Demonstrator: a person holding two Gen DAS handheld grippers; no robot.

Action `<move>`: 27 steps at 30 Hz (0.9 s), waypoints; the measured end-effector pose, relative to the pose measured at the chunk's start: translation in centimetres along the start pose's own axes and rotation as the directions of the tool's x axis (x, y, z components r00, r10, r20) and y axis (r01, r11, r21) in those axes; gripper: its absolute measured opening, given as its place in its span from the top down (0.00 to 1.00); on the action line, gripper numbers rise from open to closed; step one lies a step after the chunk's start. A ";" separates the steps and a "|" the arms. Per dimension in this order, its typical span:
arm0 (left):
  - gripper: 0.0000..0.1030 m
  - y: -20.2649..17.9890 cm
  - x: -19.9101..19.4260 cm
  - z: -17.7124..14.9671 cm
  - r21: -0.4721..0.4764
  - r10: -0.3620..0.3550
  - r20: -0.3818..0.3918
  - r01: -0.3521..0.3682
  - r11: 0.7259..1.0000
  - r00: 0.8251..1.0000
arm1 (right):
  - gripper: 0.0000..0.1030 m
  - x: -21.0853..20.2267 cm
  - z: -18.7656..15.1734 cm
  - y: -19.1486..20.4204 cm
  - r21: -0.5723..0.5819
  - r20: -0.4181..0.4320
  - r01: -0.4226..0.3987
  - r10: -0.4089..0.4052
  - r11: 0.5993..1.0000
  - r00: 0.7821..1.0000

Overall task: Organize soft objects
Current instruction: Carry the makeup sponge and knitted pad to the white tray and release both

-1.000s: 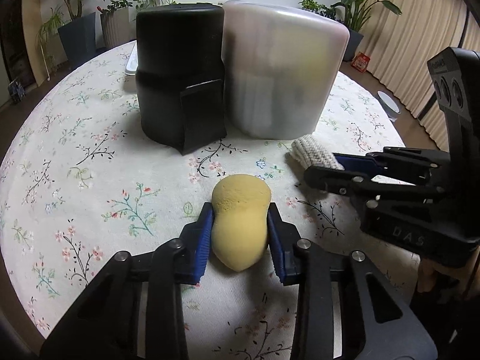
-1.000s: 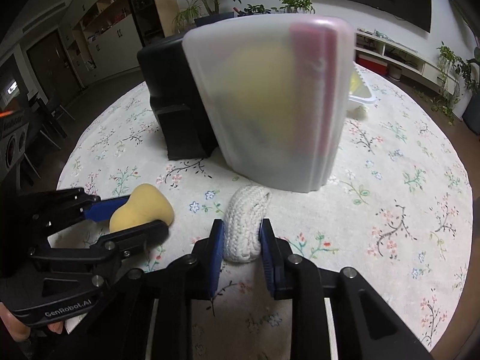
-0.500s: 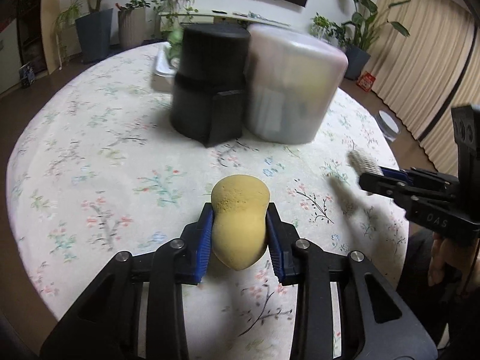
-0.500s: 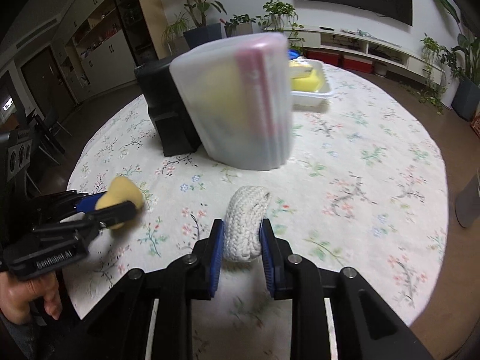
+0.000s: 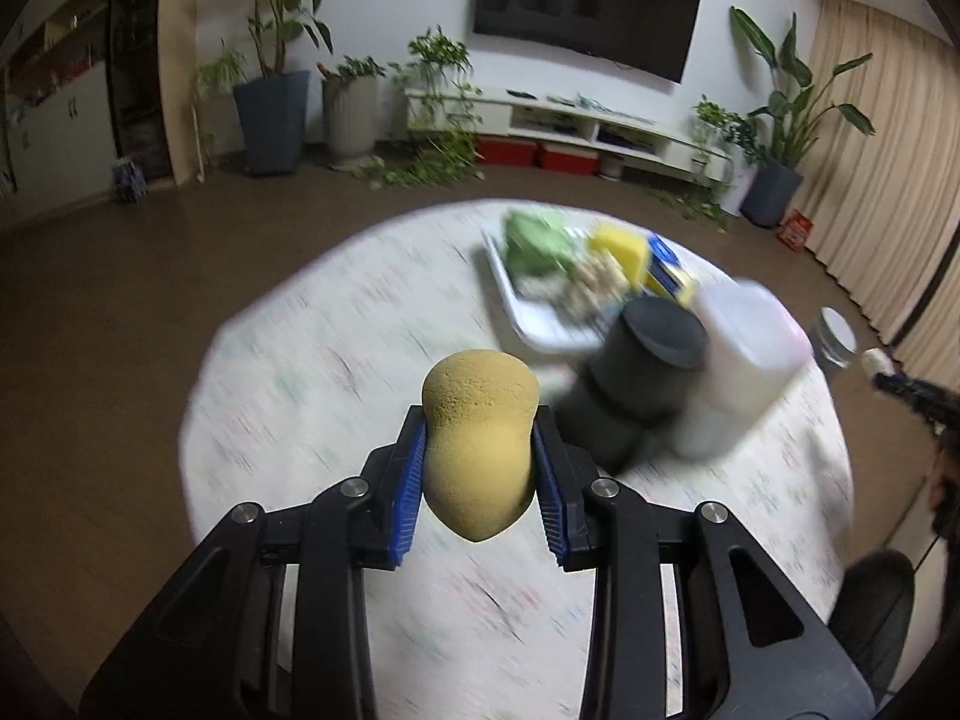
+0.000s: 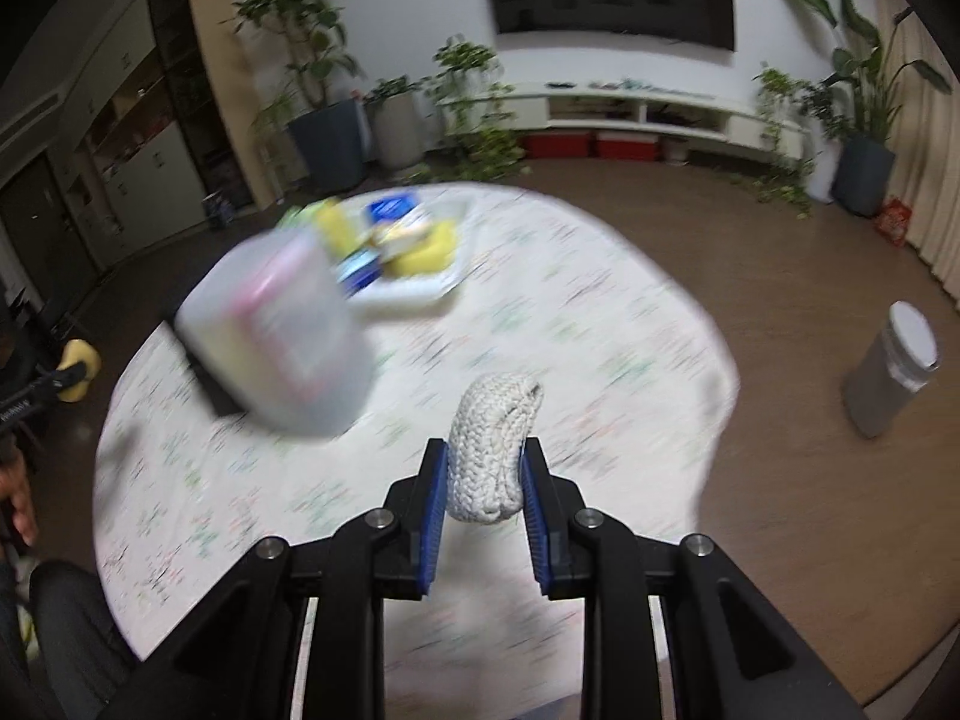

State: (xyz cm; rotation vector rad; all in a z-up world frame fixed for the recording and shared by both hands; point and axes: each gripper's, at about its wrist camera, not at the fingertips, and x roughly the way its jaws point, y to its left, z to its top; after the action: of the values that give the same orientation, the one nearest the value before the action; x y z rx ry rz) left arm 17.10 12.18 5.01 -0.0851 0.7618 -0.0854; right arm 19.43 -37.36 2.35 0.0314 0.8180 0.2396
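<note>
left tool (image 5: 480, 468) clamps yellow sponge (image 5: 479, 441) | right tool (image 6: 485, 477) clamps white knit roll (image 6: 492, 447) | round floral table (image 6: 570, 324) | wood floor (image 6: 780, 252)

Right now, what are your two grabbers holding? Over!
Left gripper shut on yellow sponge. Right gripper shut on white knitted roll. Both above table; nothing blocking.

White knit roll (image 6: 493, 447) btwn jaws
</note>
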 end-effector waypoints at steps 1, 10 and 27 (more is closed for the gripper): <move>0.70 0.3 0.1 1.2 0.008 0.011 0.006 -0.011 1.000 1.000 | 0.75 -0.1 0.9 -0.8 0.000 0.005 0.011 -0.011 1.000 1.000; 0.70 -0.3 3.6 11.9 0.128 0.039 0.018 -0.041 0.991 0.999 | 0.75 1.2 12.8 -4.3 -0.061 0.043 0.095 -0.092 0.994 0.995; 0.70 -8.3 20.3 15.4 0.300 -0.070 -0.219 0.135 0.944 0.973 | 0.75 16.1 21.6 12.6 -0.432 -0.205 -0.205 0.126 0.878 0.971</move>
State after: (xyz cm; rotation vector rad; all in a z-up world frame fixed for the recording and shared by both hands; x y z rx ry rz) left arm 41.98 2.45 3.13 0.1899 0.9417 -0.3184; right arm 43.20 -20.08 7.06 -0.3634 0.9150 0.5996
